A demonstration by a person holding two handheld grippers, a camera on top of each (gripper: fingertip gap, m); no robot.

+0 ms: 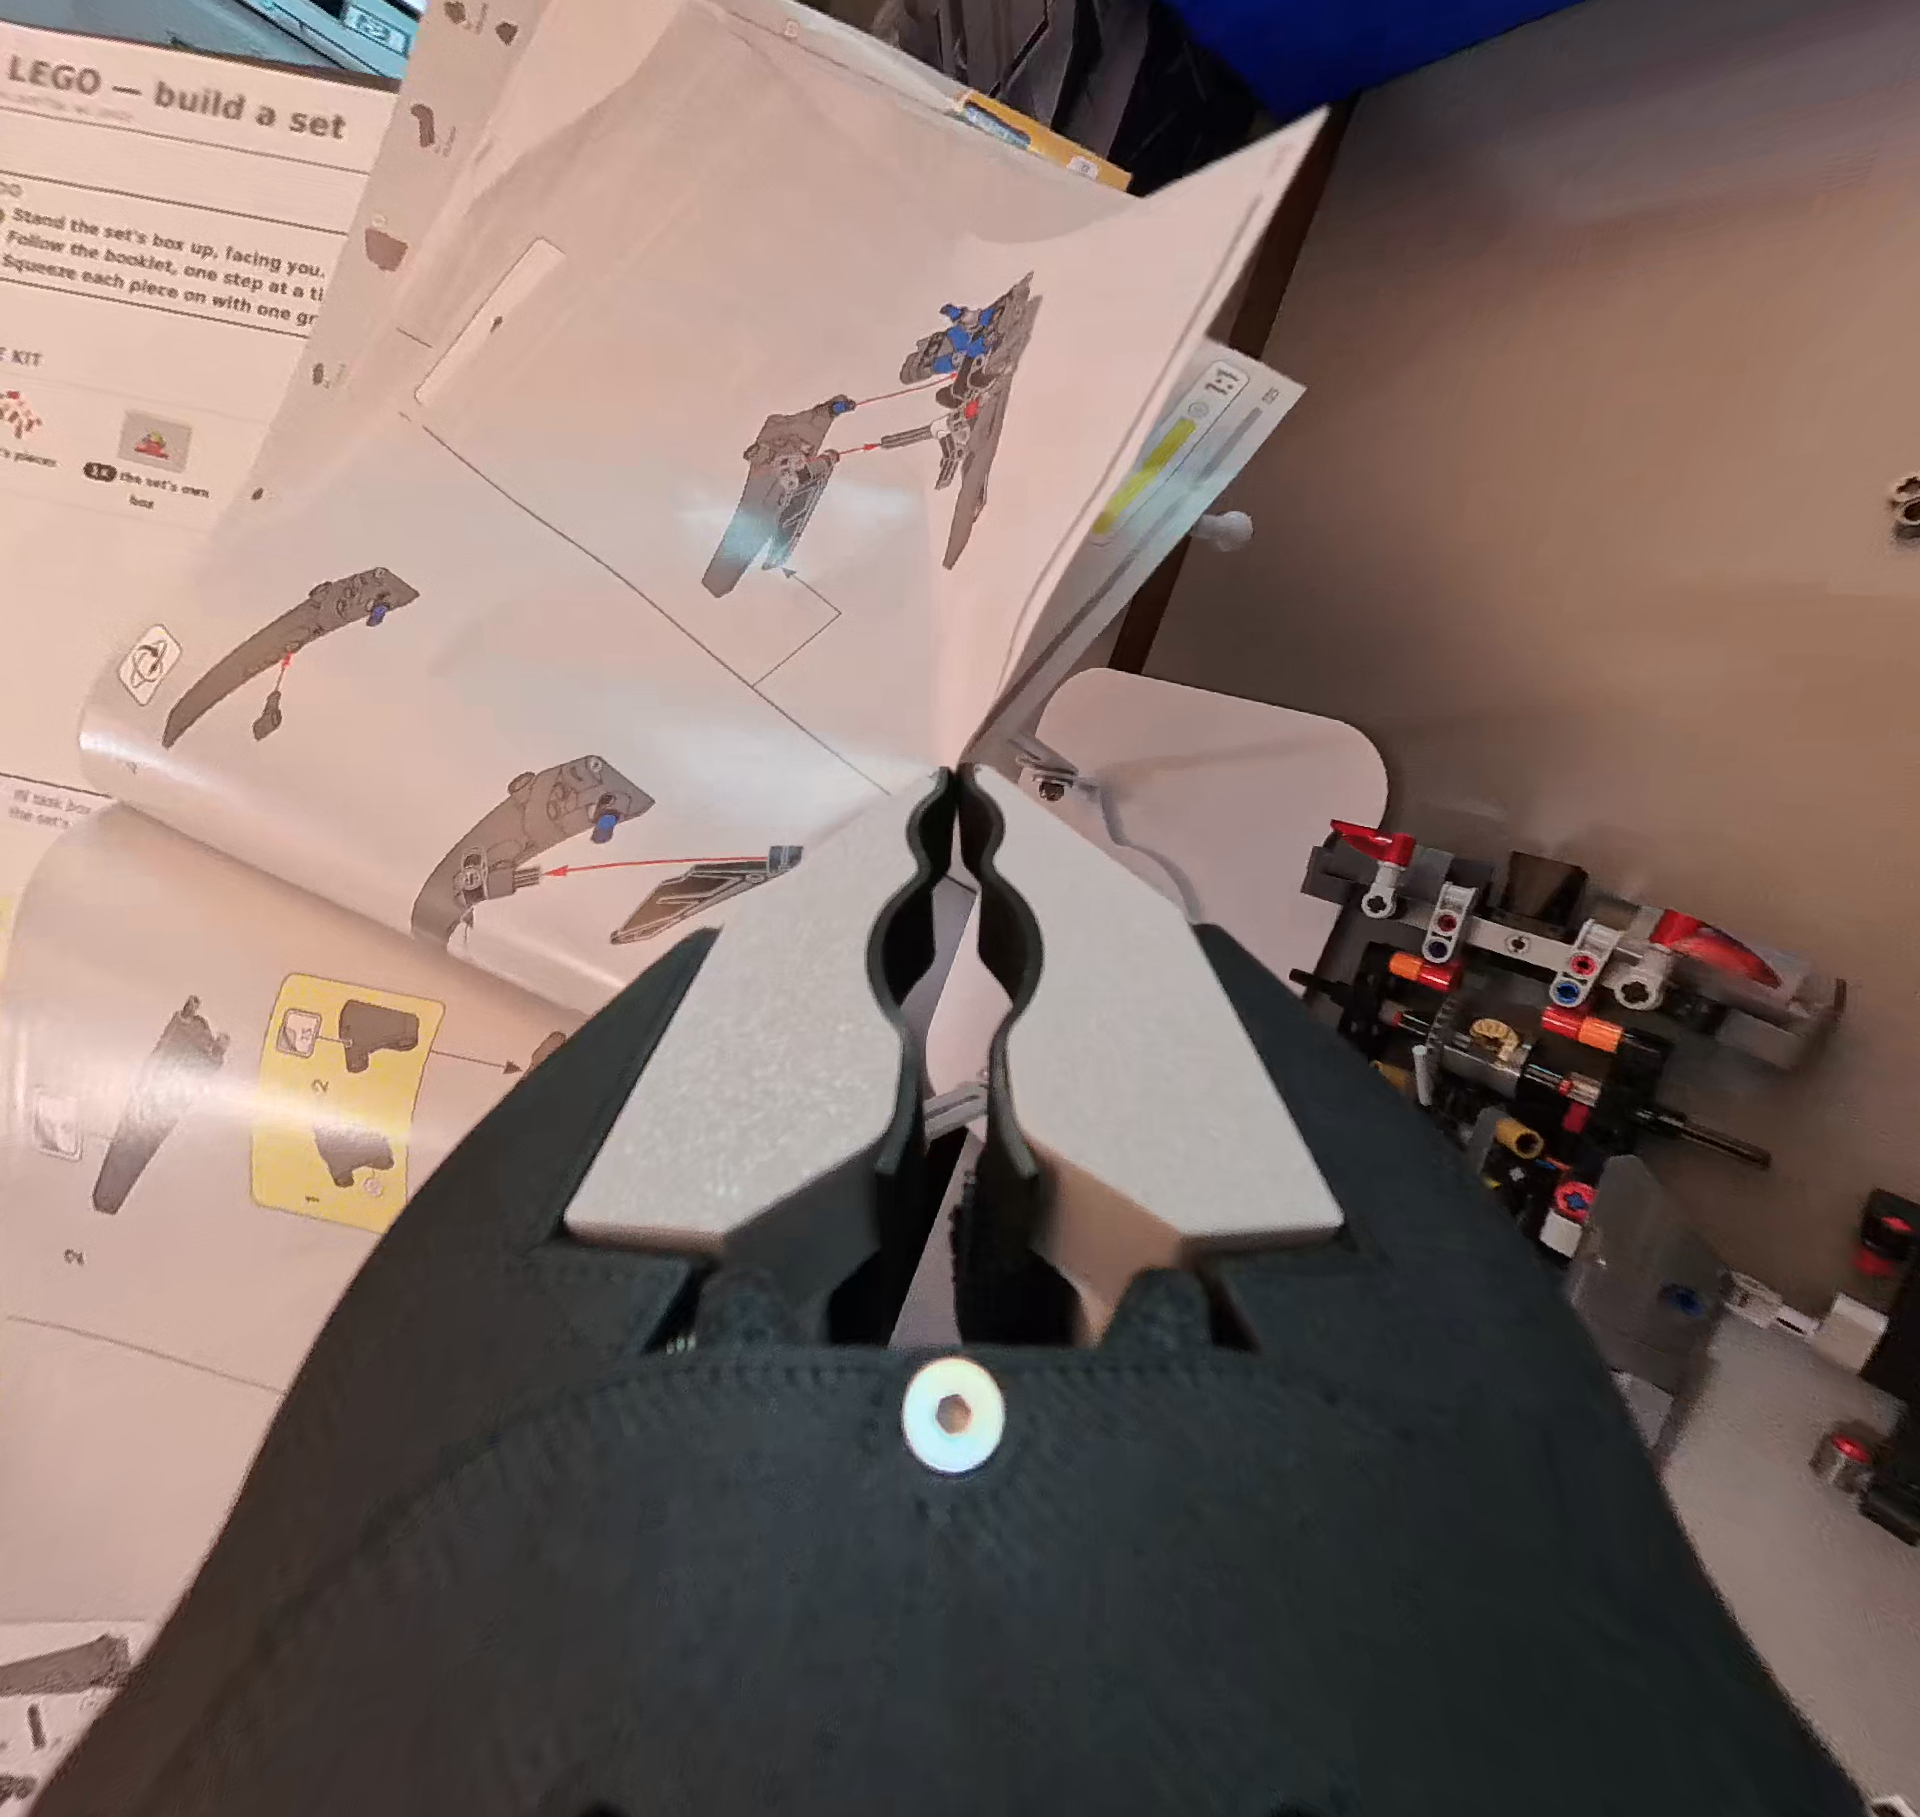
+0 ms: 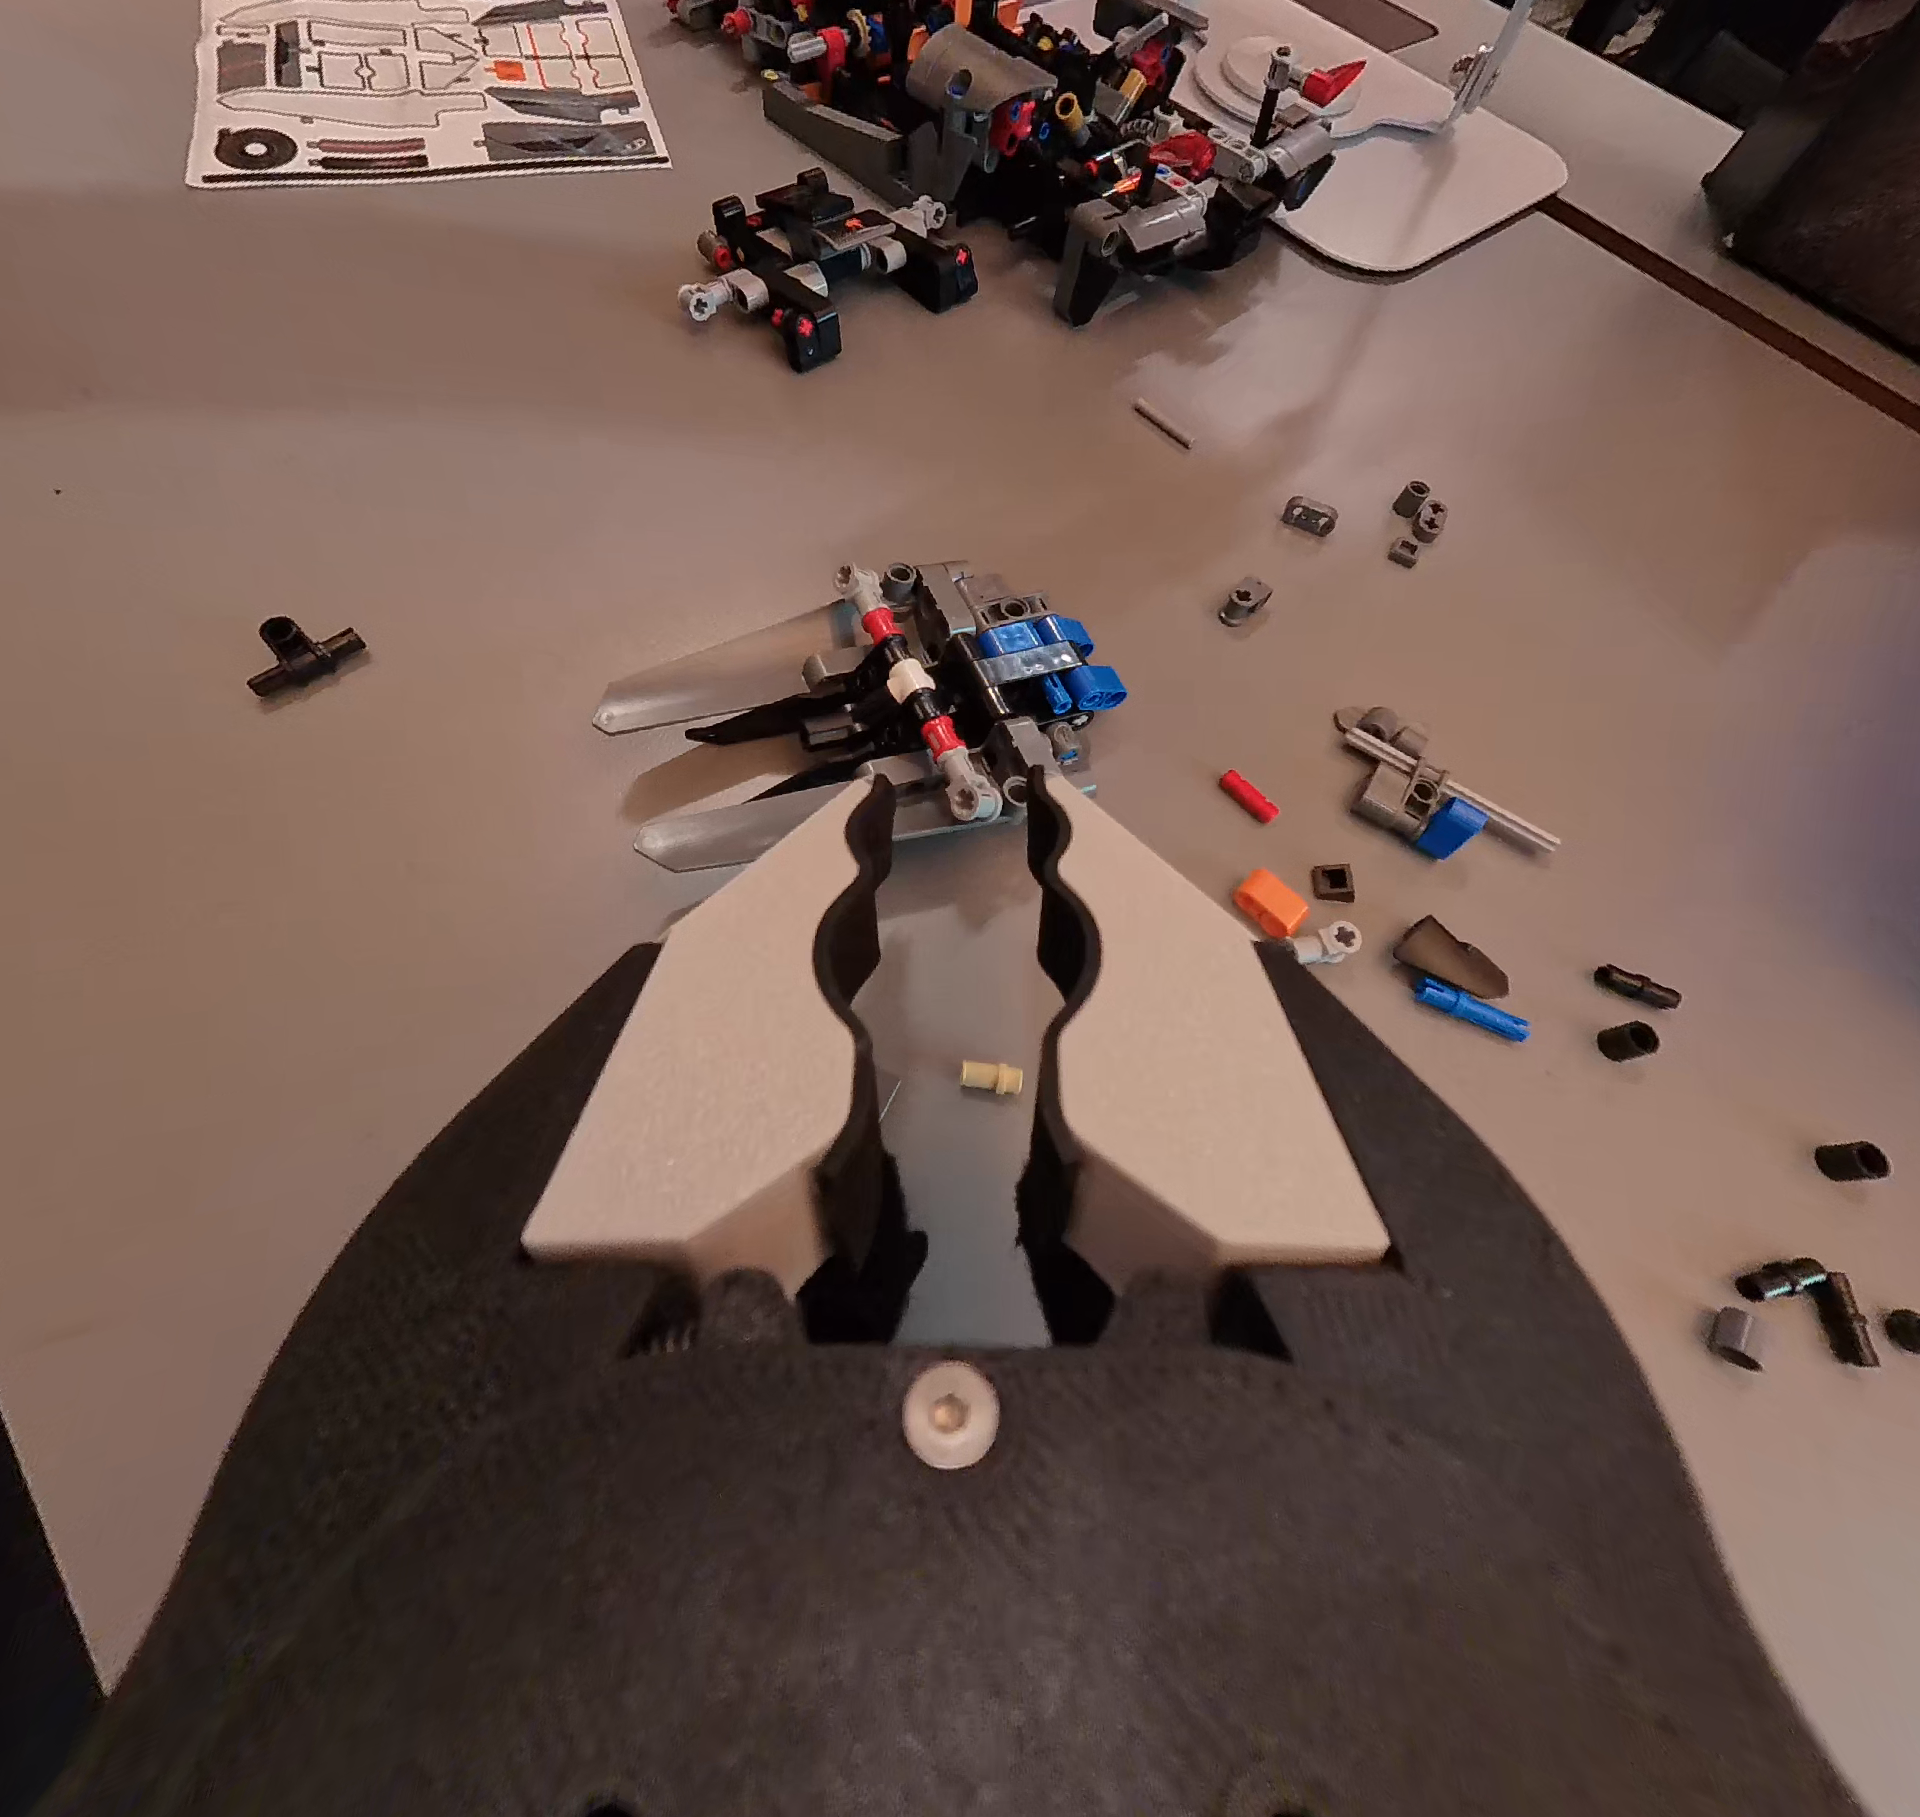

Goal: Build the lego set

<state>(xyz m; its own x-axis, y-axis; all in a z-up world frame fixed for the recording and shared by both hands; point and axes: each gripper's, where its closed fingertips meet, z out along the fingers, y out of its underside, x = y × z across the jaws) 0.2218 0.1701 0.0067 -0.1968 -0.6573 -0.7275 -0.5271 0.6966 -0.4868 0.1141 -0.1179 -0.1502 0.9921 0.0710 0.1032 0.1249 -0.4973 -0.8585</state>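
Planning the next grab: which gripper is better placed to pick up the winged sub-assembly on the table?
Right. The right gripper has open jaws just short of the winged sub-assembly. The left gripper is shut on a page of the instruction booklet.

A grey table (image 2: 416, 437) carries loose pieces (image 2: 1270, 903), a sticker sheet (image 2: 421, 72) and part-built assemblies (image 2: 914, 687).

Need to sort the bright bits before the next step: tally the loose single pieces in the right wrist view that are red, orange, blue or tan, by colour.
Red pin: 1
Orange connector: 1
Blue pin: 1
Tan pin: 1
Total: 4
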